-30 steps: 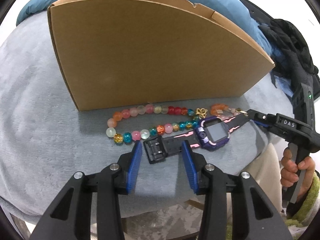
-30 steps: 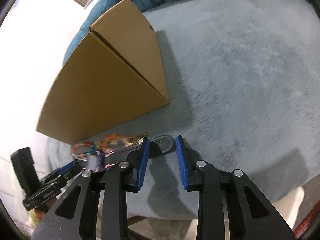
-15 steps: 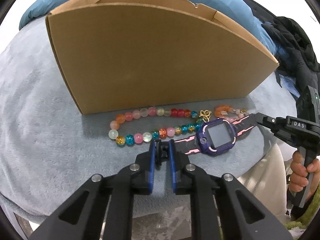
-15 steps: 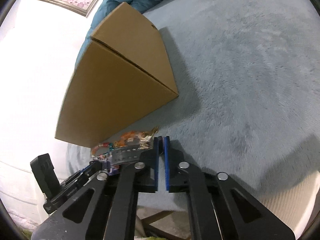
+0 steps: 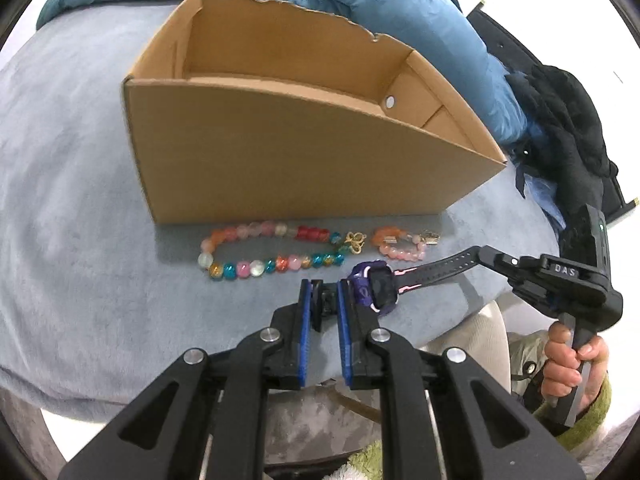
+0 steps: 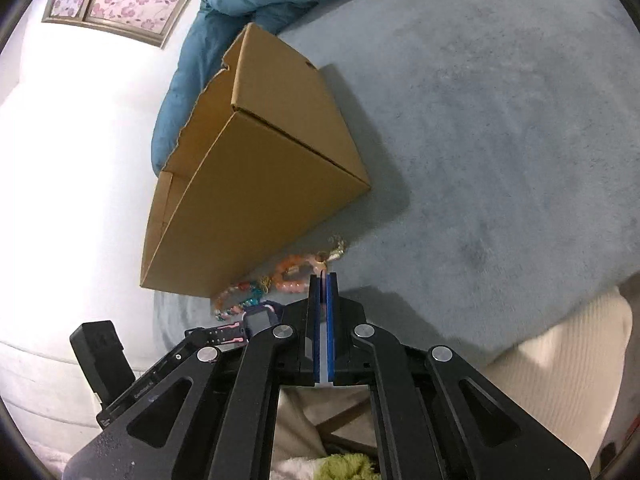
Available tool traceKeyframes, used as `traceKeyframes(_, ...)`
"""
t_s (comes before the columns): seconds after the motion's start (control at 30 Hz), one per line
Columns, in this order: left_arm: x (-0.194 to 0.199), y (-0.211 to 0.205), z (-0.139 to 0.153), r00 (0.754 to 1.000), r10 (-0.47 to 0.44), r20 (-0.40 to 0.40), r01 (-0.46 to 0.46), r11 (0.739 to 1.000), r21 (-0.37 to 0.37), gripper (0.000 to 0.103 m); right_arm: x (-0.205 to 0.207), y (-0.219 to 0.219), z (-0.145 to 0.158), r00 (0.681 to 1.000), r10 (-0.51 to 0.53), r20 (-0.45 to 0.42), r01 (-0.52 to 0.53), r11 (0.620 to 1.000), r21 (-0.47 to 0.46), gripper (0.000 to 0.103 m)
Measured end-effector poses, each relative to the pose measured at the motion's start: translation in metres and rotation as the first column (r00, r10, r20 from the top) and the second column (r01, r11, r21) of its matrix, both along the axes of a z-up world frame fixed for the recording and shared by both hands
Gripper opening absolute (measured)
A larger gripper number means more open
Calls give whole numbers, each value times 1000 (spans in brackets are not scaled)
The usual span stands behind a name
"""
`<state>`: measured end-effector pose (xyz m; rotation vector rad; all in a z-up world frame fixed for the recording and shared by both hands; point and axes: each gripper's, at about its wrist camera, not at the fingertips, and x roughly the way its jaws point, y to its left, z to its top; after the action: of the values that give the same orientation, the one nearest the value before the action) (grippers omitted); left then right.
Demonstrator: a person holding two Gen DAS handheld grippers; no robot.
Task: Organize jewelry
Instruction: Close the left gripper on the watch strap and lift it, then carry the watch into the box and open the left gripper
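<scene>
A purple and pink watch (image 5: 376, 286) hangs lifted between both grippers, above the grey plush surface. My left gripper (image 5: 323, 286) is shut on its buckle strap end. My right gripper (image 6: 323, 278) is shut on the other strap end; it also shows in the left wrist view (image 5: 486, 254). The watch face shows in the right wrist view (image 6: 260, 318). A colourful bead necklace (image 5: 264, 252) and a small orange-pink bracelet (image 5: 400, 242) lie in front of an open cardboard box (image 5: 304, 160). The box shows empty inside.
The grey plush surface (image 6: 500, 140) spreads wide to the right of the box (image 6: 256, 184). A blue quilt (image 5: 400, 12) lies behind the box. Dark clothing (image 5: 568, 128) is piled at the right. The surface's front edge is just below the grippers.
Both grippers closed on the watch strap ends and lifted the watch off the surface. The view rose, so the inside of the box now shows.
</scene>
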<state>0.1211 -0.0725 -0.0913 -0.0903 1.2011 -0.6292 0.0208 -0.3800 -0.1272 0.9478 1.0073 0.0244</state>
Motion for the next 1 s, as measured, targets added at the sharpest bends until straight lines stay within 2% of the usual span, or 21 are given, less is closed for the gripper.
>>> traceKeyframes(0.13,-4,6,19,998,-5,68,6,1000,-20,11,-5,4,24,998,18,68,-15,999,-52,1)
traceKeyframes(0.23,-9,8,45,992,-12,122,17,999,-41,11,-9,4,47,993,45,113,-37,997,-69,1)
traceKeyframes(0.33,-10,12,80,982,-22,189,37,996,-79,11,-7,12,89,978,87,192,-64,991,-119,1)
traceKeyframes(0.5,14,10,135,948,-32,316,65,993,-96,11,32,20,144,939,172,298,-104,967,-231,1)
traceKeyframes(0.6,52,-1,147,929,-33,369,52,998,-42,11,79,19,157,929,216,302,-125,948,-294,1)
traceKeyframes(0.73,115,-26,134,938,-47,343,38,999,34,11,153,18,135,947,244,209,-168,930,-326,1)
traceKeyframes(0.83,163,-51,101,960,-59,273,24,991,131,11,203,20,111,963,250,102,-207,927,-312,1)
traceKeyframes(0.9,188,-64,77,971,-67,228,20,980,199,11,231,22,84,966,258,18,-241,922,-303,1)
traceKeyframes(1.0,212,-74,48,984,-73,160,29,963,267,11,251,27,61,962,264,-68,-272,911,-311,1)
